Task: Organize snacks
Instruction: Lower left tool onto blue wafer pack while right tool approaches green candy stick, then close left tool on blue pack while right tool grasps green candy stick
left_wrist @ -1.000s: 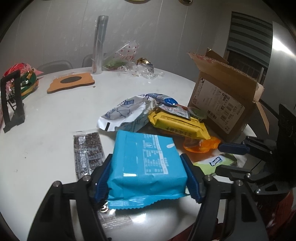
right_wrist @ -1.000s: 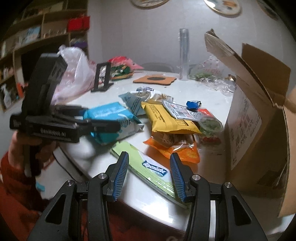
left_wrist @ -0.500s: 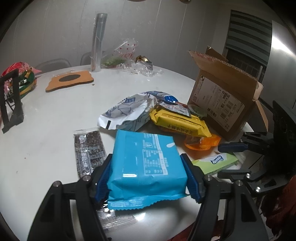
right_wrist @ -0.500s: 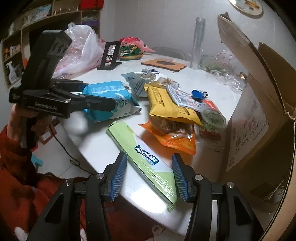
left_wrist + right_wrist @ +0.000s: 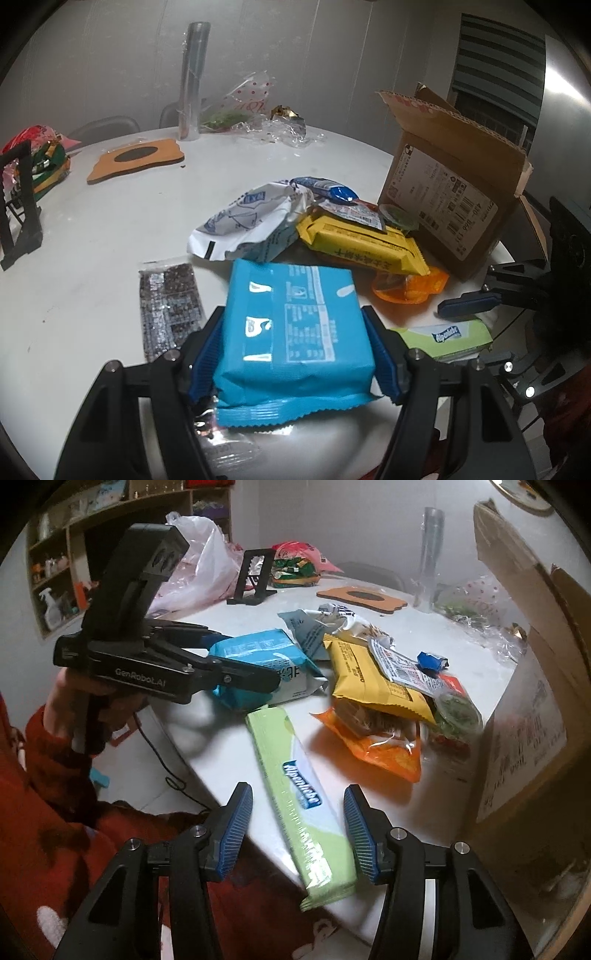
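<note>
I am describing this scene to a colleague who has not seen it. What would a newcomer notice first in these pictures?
First, the bright blue snack pack clamped in the left tool, low in the left wrist view. Next, the long light green pack at the table's near edge, lying between the open fingers of the right tool. Behind them sits a heap of snacks topped by a yellow pack, beside an open cardboard box.

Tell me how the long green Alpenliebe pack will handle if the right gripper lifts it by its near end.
The green Alpenliebe pack is long and narrow, so held at one end it will probably sag or swing. Its glossy wrapper looks slippery. The near end overhangs the table edge, so the open right gripper, already straddling it, should close easily.
</note>
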A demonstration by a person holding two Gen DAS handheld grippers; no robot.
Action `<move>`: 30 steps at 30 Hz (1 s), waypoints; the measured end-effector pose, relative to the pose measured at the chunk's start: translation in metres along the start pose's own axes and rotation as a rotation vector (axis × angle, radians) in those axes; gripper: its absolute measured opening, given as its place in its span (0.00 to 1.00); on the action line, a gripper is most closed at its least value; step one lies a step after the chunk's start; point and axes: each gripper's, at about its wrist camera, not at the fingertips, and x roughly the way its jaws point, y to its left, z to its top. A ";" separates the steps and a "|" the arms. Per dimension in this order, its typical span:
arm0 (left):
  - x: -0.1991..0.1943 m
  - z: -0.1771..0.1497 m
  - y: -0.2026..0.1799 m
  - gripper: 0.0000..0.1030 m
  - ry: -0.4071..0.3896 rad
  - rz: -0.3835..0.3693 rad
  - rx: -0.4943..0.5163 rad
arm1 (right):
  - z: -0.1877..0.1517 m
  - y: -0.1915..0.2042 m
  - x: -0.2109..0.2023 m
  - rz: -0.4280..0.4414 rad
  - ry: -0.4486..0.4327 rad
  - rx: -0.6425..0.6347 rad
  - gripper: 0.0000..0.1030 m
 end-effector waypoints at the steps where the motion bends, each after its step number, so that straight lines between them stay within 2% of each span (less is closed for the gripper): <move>1: 0.001 0.000 0.000 0.65 0.001 0.001 0.001 | 0.000 -0.001 0.001 0.004 -0.002 -0.005 0.43; 3: 0.003 0.001 -0.001 0.65 0.003 0.005 0.003 | 0.000 0.001 0.001 0.015 -0.016 -0.017 0.32; 9: 0.011 0.000 -0.003 0.65 0.015 0.024 0.012 | 0.001 0.006 0.001 0.015 -0.027 -0.023 0.23; 19: 0.008 0.000 -0.005 0.63 0.008 0.028 0.020 | -0.004 0.004 -0.007 -0.035 -0.029 0.040 0.21; 25: -0.009 -0.001 -0.002 0.63 -0.021 0.021 0.017 | -0.002 0.009 -0.008 -0.005 -0.036 0.053 0.21; 30: -0.026 -0.003 0.005 0.63 -0.061 0.028 0.002 | 0.005 0.016 -0.002 -0.012 -0.044 0.059 0.21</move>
